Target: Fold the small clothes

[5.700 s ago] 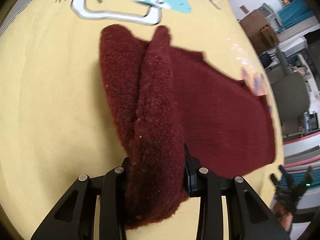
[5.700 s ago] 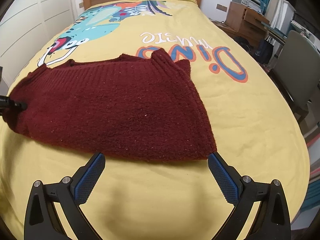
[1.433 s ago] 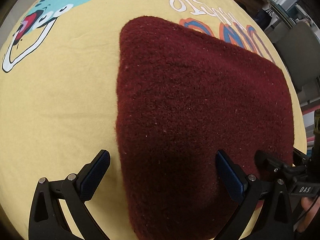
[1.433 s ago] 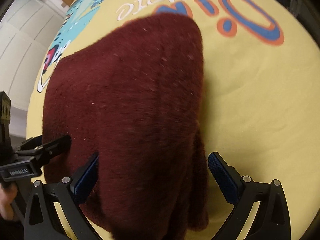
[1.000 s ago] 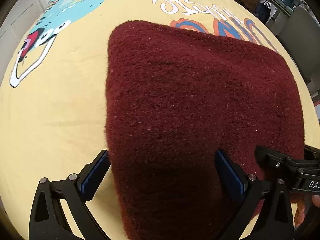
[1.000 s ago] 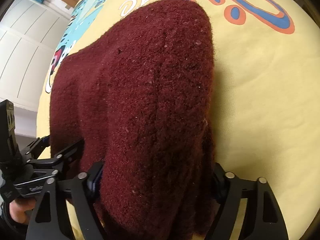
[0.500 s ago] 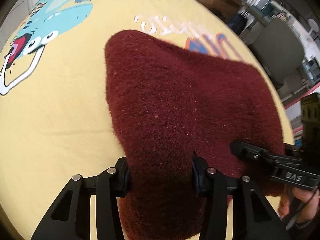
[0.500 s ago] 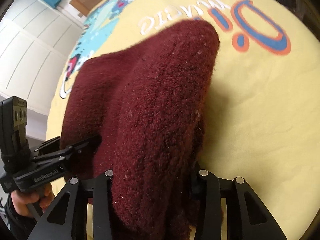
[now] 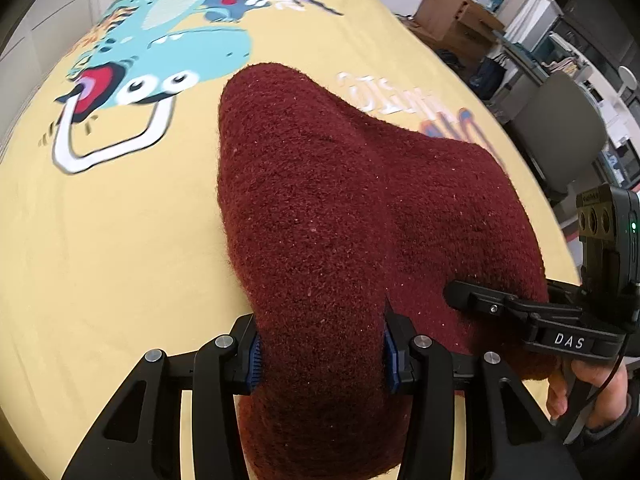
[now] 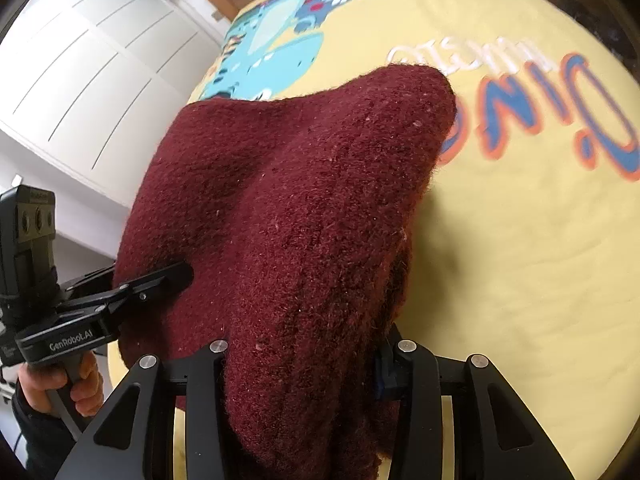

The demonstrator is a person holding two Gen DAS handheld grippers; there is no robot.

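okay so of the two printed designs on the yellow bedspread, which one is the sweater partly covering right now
The orange-and-blue lettering: the dark red sweater overlaps its edge. The turquoise dinosaur print, toward the headboard, lies fully uncovered on the yellow bedspread.

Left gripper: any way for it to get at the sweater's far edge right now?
Probably not. The left gripper is shut on the near edge of the sweater, as is the right gripper. The far edge lies across the bedspread; it would have to let go first.
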